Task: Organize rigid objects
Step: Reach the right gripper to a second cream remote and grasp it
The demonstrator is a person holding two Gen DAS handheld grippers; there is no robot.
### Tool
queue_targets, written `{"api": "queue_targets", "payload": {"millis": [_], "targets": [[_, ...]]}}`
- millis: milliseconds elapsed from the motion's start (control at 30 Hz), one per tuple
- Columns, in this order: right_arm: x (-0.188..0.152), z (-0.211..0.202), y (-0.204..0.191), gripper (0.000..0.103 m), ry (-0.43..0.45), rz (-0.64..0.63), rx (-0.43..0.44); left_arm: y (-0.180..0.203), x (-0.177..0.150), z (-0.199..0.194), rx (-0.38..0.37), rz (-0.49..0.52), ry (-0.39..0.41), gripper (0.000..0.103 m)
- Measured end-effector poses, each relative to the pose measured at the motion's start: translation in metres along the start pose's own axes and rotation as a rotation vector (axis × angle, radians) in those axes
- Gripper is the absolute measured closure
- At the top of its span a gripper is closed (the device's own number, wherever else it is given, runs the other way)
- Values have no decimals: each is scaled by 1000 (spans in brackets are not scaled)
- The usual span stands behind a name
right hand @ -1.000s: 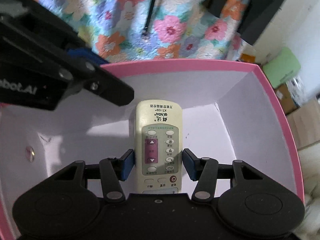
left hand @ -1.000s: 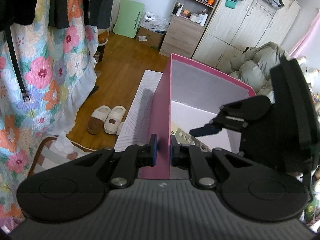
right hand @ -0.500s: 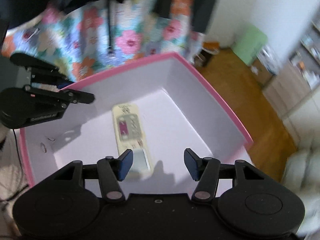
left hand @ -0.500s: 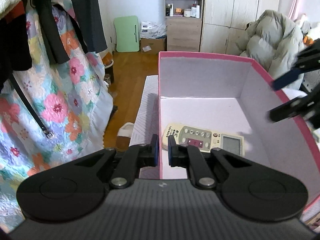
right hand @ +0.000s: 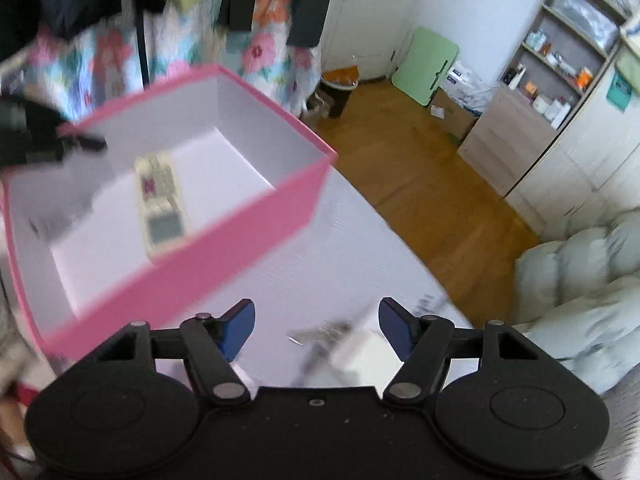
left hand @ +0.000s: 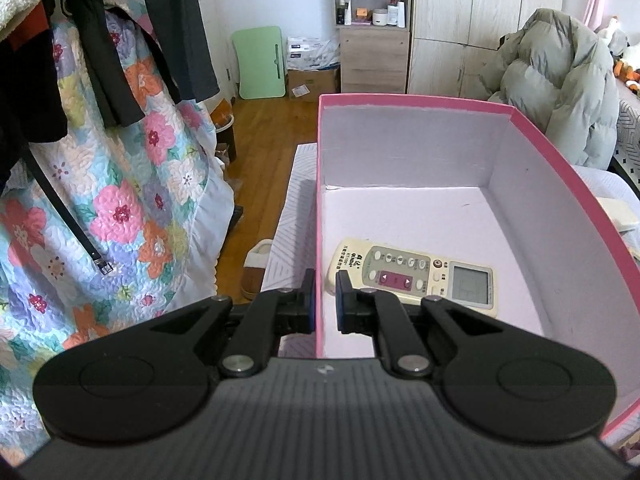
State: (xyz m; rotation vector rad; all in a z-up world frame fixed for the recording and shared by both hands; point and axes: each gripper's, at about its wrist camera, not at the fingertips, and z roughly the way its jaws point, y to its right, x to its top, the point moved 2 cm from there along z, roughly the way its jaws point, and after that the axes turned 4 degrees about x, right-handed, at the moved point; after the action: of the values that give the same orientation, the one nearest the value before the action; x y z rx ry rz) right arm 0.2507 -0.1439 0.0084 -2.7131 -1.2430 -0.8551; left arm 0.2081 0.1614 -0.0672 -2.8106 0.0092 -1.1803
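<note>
One remote control (left hand: 416, 276) is lying flat on the white floor of the pink box (left hand: 568, 176), face up, its screen end pointing toward the box's right wall and its other end close to the left wall. From my right wrist camera I am seeing the same remote (right hand: 160, 196) blurred, resting inside the box (right hand: 224, 236) with the display end nearest the pink side wall that faces me.

I am clamping my left gripper (left hand: 325, 305) on the box's near-left wall: one blue pad is sitting outside the pink wall, the other inside, and the jaws are pressing together on the thin board. The inner finger is standing just beside the remote's end; I cannot tell whether they are touching.

I am holding my right gripper (right hand: 317, 328) outside the box, over the pale patterned surface (right hand: 360, 248) the box is sitting on, with its jaws spread wide and nothing between the blue pads. Some small blurred items (right hand: 340, 340) are lying on that surface just below the fingers; I cannot make out what they are.

Beyond the box I am looking at a floral quilt (left hand: 120, 200) hanging on the left with dark clothes above it, a wooden floor (left hand: 264, 140), a green folding board (left hand: 260, 64) leaning on the wall, a shelf unit (left hand: 372, 20) and a puffy grey-green coat (left hand: 560, 88) on the right.
</note>
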Motion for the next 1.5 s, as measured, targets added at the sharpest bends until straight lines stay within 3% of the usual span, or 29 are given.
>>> {"api": "queue_targets", "payload": {"millis": [167, 300, 367, 500, 600, 733, 900, 1100, 1200, 1300, 1400, 1500], "targets": [[-14, 10, 10, 30, -57, -40, 51, 0, 1, 1, -4, -1, -2, 95], [-40, 35, 8, 31, -157, -241, 3, -2, 0, 1, -13, -2, -2, 95], [-48, 50, 16, 31, -212, -277, -11, -3, 0, 1, -12, 2, 0, 95], [-51, 61, 30, 29, -221, -282, 21, -2, 0, 1, -9, 7, 0, 95], [-54, 74, 33, 27, -259, -372, 7, -3, 1, 1, -12, 7, -1, 95], [-62, 107, 39, 29, -415, -529, -22, -3, 2, 3, -11, 20, -3, 95], [-50, 110, 42, 29, -370, -486, 73, -8, 2, 5, -42, -5, -15, 94], [-48, 113, 42, 26, -365, -514, 117, -9, 2, 6, -46, -5, -16, 95], [-42, 116, 52, 26, -330, -426, 167, -9, 2, 6, -54, -9, -18, 94], [-38, 124, 69, 25, -310, -196, 277, -11, 2, 7, -56, -10, -20, 94], [-39, 122, 67, 27, -287, -154, 277, -11, 2, 7, -54, -11, -18, 95], [-40, 116, 63, 38, -272, -131, 218, -11, 2, 7, -56, -12, -19, 94]]}}
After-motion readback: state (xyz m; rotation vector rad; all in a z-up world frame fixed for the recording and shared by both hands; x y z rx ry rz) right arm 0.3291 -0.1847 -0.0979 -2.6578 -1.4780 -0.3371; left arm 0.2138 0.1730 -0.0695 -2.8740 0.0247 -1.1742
